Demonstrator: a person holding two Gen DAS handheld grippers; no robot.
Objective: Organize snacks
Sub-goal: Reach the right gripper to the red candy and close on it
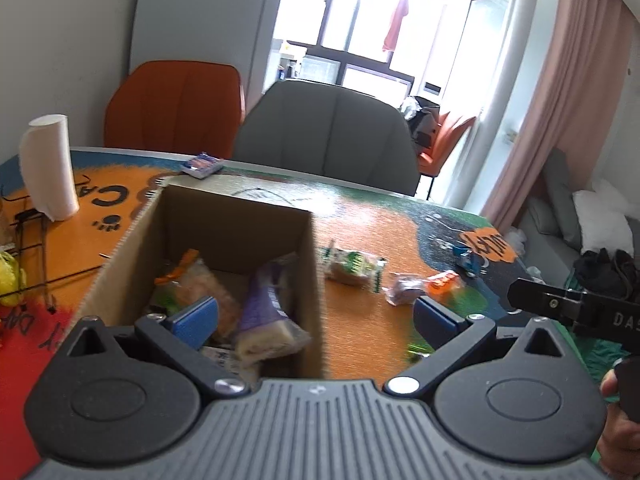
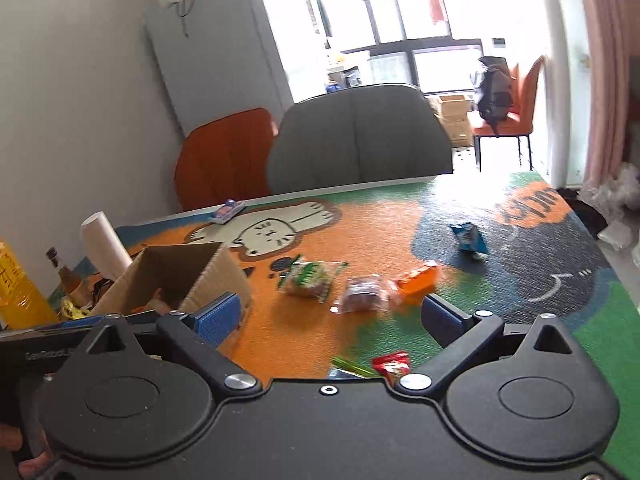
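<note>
Your left gripper and right gripper both gape wide, holding nothing. Four wrapped snacks lie beside the brown cardboard box: green, brown, orange, blue. Their labels are unreadable.

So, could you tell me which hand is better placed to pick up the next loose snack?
Probably the right gripper: its open jaws face the brown snack, while the left gripper sits over the cardboard box.

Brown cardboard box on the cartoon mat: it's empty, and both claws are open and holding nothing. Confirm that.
Not quite. The brown cardboard box is not empty: the left wrist view shows a purple-wrapped snack packet and an orange-topped clear packet inside it. The rest stands: the left claw and the right claw are both open and hold nothing.
</note>
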